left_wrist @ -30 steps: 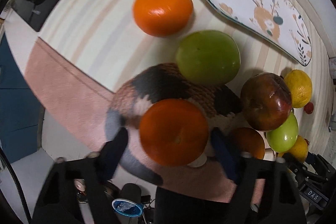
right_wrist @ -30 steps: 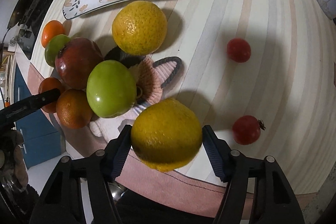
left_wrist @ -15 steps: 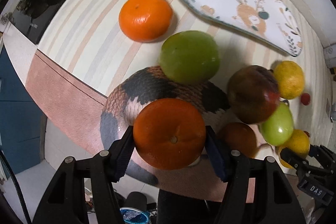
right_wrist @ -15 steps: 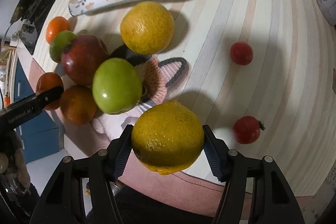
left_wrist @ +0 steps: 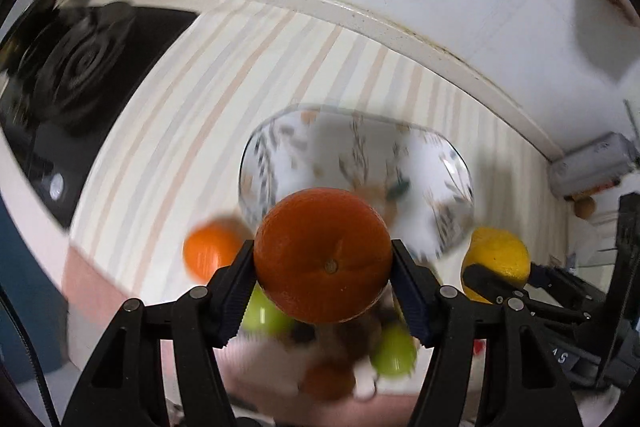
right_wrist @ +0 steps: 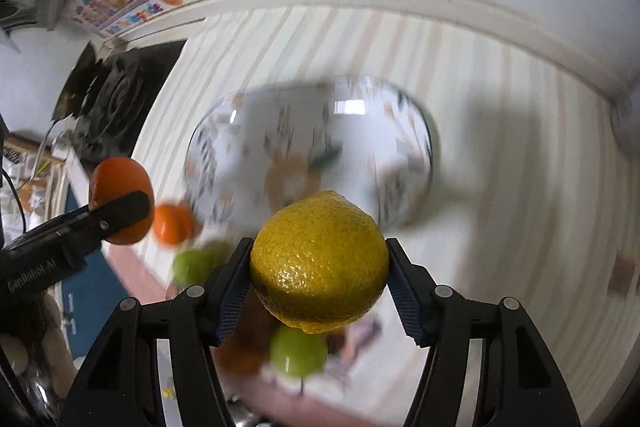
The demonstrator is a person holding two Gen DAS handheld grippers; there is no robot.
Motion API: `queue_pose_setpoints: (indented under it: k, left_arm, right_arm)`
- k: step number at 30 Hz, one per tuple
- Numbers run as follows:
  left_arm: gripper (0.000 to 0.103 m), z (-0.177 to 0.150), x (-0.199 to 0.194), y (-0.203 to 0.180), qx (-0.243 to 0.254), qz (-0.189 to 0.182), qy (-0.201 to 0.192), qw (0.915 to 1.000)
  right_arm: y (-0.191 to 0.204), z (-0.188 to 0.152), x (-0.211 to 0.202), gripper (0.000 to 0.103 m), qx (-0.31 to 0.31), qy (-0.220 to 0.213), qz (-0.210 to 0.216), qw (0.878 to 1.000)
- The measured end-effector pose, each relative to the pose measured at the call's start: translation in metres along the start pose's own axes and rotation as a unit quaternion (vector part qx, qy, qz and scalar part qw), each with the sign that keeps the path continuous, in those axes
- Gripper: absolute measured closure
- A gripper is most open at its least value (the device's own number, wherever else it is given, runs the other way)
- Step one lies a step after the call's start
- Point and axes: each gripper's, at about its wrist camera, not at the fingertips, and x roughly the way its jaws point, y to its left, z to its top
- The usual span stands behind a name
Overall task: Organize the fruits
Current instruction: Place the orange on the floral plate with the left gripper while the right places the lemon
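**Two fruits carried toward the plate**

While both views are smeared by motion, the main facts can be read; an orange is pinched between the fingers of the left gripper, and a lemon is pinched in the same way by the right gripper; each fruit is held clear of the counter, with the pads pressed against its two sides.

The plate is seen straight ahead of both grippers and lower down, empty as far as the blur allows; its long axis is laid across the line of approach, so room for two fruits side by side is offered. The left gripper is placed toward the plate's left half and the right gripper toward its right half; neither can be judged clearly nearer.

Other fruit is left behind and below: a second orange on the counter, green apples and darker fruit that cannot be told apart in the blur.

The step in hand is judged to be the carry to the plate; a forward and downward move is called for, with the two fruits kept apart.
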Motion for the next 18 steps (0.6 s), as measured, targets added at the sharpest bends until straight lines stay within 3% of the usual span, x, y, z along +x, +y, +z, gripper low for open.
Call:
queue_pose_setpoints:
  k: [7, 18]
  left_arm:
    - [0.041, 0.064, 0.076, 0.017, -0.026, -0.01, 0.072, 0.997]
    - [0.041, 0.09, 0.123, 0.02, -0.046, -0.031, 0.138, 0.9888]
  right_arm:
    - [0.001, 0.074, 0.072, 0.037, -0.01, 0.028, -0.046, 0.999]
    - [0.007, 0.104, 0.121, 0.037, -0.033, 0.066, -0.037, 0.997]
